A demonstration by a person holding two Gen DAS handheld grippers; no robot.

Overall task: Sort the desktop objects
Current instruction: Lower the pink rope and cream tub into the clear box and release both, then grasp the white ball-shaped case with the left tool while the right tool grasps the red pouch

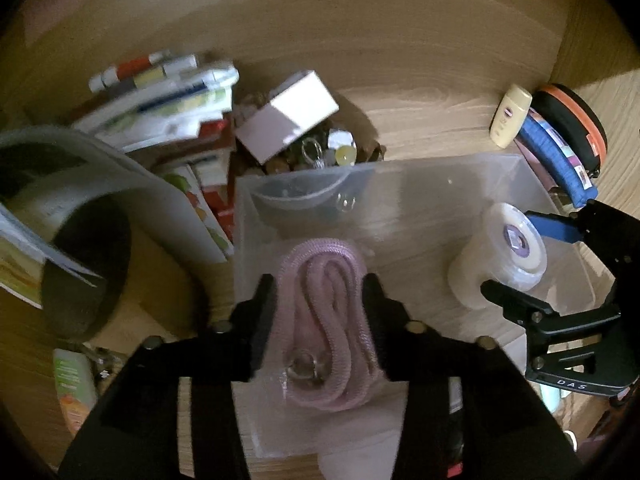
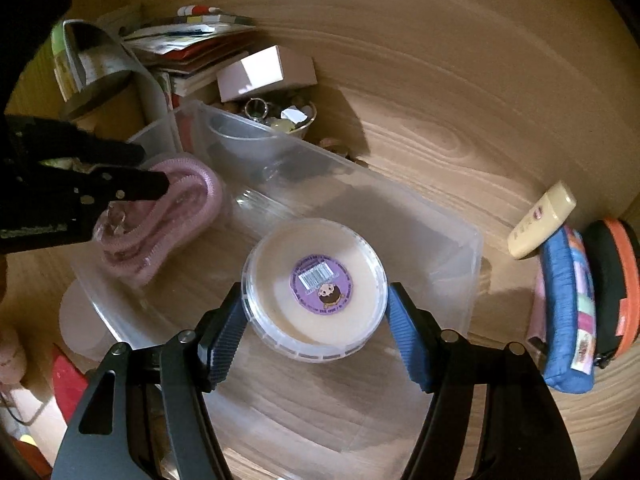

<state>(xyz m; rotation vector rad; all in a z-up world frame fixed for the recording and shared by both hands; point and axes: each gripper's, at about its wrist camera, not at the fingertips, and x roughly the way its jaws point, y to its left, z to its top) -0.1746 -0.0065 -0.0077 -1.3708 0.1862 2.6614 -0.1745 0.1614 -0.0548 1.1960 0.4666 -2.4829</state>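
Wooden desk (image 2: pixel 440 128) fills both pictures; at the middle, my left gripper (image 1: pixel 320 320) grips the pink rope (image 1: pixel 324 300) inside the clear bin (image 1: pixel 400 172), so next I let go, and my open right gripper (image 2: pixel 316 328) sits around the round tub (image 2: pixel 316 288).

Cord (image 1: pixel 326 320) pink; tub (image 2: pixel 316 292) cream, purple barcode sticker; bin (image 2: pixel 460 256) clear; pouch (image 2: pixel 568 312) blue patchwork; case (image 2: pixel 616 276) black, orange-trimmed.

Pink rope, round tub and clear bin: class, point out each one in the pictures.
pink rope (image 1: pixel 324 320), left wrist view, middle of the coil.
round tub (image 2: pixel 316 292), right wrist view, purple lid sticker.
clear bin (image 2: pixel 472 240), right wrist view, far rim corner.
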